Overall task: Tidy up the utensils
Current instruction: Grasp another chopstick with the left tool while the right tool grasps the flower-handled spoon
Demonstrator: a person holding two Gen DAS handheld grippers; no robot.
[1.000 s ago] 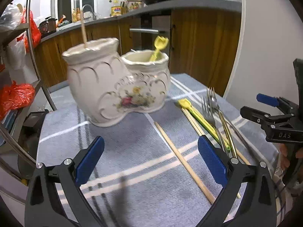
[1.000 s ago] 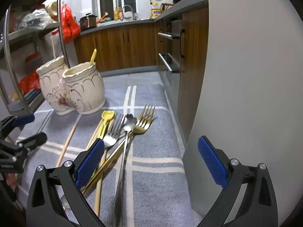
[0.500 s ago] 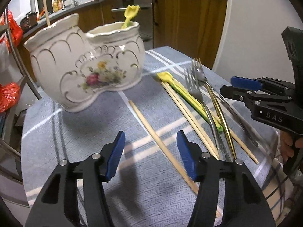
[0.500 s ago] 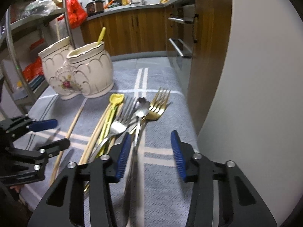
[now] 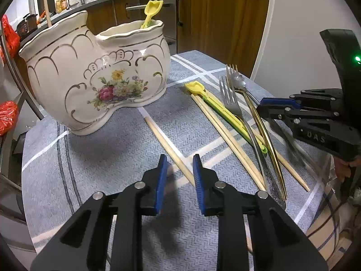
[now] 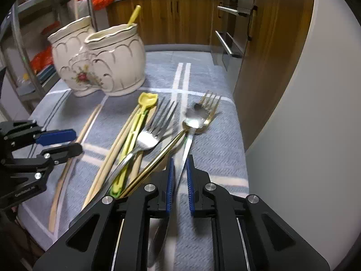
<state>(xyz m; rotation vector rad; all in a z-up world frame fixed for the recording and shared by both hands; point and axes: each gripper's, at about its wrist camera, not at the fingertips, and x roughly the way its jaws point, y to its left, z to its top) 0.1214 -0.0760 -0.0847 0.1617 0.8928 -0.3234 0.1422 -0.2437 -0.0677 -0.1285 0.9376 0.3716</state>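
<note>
A cream two-pot ceramic holder (image 5: 94, 83) (image 6: 101, 63) stands at the back of the cloth, with a yellow spoon (image 5: 153, 9) and a chopstick (image 5: 46, 9) in it. A lone chopstick (image 5: 167, 144) lies in front. My left gripper (image 5: 178, 171) is closing around its near end, and the pads still stand apart from it. Further right lie a yellow spoon (image 6: 146, 100), chopsticks, a silver fork (image 6: 155, 131), a gold spoon (image 6: 196, 117) and a gold fork (image 6: 209, 103). My right gripper (image 6: 179, 180) is closing over a thin shiny handle (image 6: 188, 144), with a small gap at each pad.
A grey-blue cloth with white stripes (image 5: 112, 158) covers the table. A metal rack (image 6: 20, 52) with red bags stands at the left. Wooden kitchen cabinets (image 6: 180, 20) are behind. A white wall (image 6: 304, 135) rises close by the table's right edge.
Both grippers' jaws have narrowed from wide apart to a small gap. Both have dipped lower and closer to the utensils, the left onto the lone chopstick, the right onto the shiny handle.
</note>
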